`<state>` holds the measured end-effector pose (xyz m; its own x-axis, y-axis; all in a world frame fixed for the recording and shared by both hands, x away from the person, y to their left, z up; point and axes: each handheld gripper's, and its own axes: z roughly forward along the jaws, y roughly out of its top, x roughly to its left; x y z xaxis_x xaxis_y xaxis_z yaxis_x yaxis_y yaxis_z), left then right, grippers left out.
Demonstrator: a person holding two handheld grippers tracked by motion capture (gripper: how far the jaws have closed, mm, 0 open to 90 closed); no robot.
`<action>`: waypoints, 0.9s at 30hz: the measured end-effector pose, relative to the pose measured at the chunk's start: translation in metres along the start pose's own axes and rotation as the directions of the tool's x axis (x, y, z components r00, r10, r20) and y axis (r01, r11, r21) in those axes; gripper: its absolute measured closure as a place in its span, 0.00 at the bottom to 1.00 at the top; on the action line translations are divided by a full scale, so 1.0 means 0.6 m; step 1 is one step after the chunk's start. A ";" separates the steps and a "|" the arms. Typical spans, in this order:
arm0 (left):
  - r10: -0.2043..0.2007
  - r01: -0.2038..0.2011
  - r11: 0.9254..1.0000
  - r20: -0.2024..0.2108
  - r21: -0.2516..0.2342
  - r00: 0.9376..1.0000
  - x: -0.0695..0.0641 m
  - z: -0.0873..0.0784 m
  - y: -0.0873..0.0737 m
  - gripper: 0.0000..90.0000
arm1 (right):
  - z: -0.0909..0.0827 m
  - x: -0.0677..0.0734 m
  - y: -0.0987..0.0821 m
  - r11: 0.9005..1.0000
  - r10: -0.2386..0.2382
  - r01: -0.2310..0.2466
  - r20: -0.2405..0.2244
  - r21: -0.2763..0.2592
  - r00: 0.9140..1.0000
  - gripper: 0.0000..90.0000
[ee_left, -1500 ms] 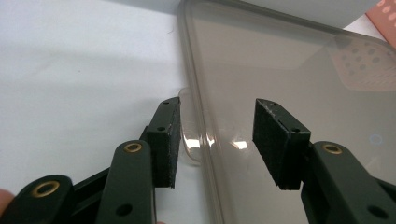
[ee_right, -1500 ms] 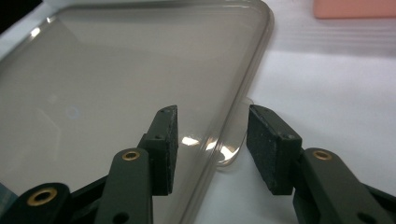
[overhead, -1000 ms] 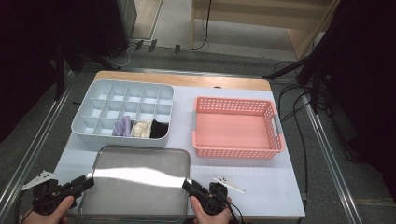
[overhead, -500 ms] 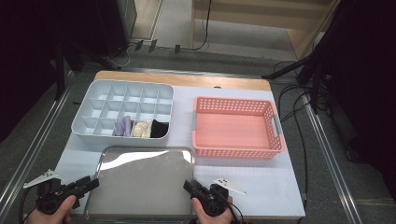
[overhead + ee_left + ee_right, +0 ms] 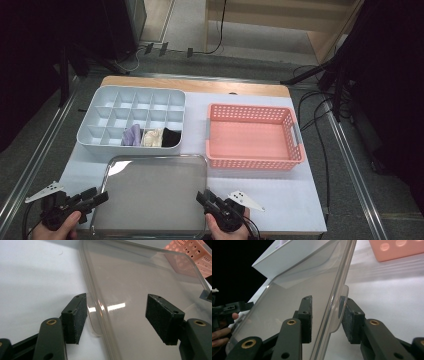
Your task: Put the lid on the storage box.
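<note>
A clear plastic lid (image 5: 150, 195) lies flat on the white table top, in front of the grey divided organizer (image 5: 82, 137). My left gripper (image 5: 100, 199) is at the lid's left edge. Its jaws (image 5: 116, 317) have just been opening and stand wide, with the lid's rim (image 5: 100, 307) loose between them. At the lid's right edge my right gripper (image 5: 200, 196) has its jaws (image 5: 325, 317) around the rim, after closing a little. One pad (image 5: 349, 317) rests against the lid's tab while the other pad (image 5: 308, 317) stands off the rim.
Three front cells of the organizer hold a purple (image 5: 132, 135), a cream (image 5: 153, 137) and a black (image 5: 171, 137) rolled cloth. An empty pink basket (image 5: 252, 137) stands at the right. The table's front edge runs just under both hands; cables lie on the floor at the right.
The broad glare on the lid has shrunk to a small patch as the lid settled flat. My left jaws have spread wider. Both hands stay where they were.
</note>
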<state>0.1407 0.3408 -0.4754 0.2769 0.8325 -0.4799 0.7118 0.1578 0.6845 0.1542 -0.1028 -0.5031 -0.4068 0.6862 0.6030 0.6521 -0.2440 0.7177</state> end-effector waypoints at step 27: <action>-0.107 0.105 0.993 -0.030 -0.044 0.994 -0.004 -0.020 0.010 0.73 | 0.001 0.002 0.005 1.000 -0.017 0.017 0.006 -0.002 1.000 0.71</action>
<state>0.1368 0.3461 -0.4635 0.1799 0.8264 -0.5335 0.7081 0.2676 0.6534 0.1563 -0.1020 -0.5002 -0.4139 0.6947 0.5883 0.6440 -0.2332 0.7286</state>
